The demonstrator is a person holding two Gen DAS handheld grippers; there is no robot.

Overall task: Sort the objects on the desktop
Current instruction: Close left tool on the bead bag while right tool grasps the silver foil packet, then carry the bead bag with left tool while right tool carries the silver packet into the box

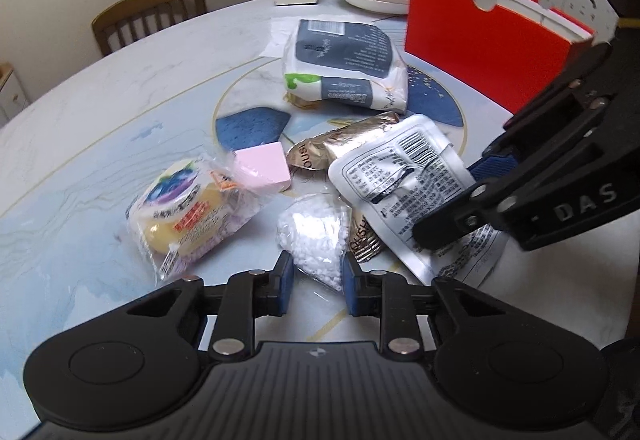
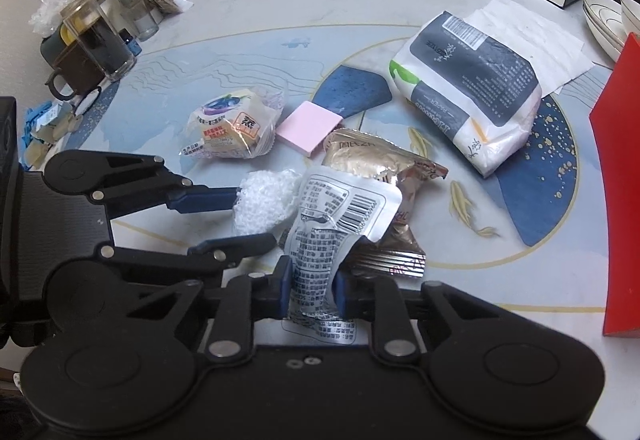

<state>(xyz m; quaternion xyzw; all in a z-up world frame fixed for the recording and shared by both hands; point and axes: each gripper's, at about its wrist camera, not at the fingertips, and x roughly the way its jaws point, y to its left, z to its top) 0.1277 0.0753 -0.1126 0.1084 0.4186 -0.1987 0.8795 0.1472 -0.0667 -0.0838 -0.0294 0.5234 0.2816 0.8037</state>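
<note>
Gripping a bag of white beads (image 1: 316, 240), the left claw (image 1: 318, 280) is clamped on it; the right claw (image 2: 313, 286) pinches a silver packet (image 2: 336, 216) above the desk (image 2: 280, 20).

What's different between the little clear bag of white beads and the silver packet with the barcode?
The small clear plastic bag of white beads is see-through and lumpy; the flat silver foil packet with black print and a barcode is opaque and crinkled. The bead bag is smaller than the packet. The left tongs pinch the bag; the right tongs pinch the packet. Both are soft pouches, each gripped at one end.
</note>
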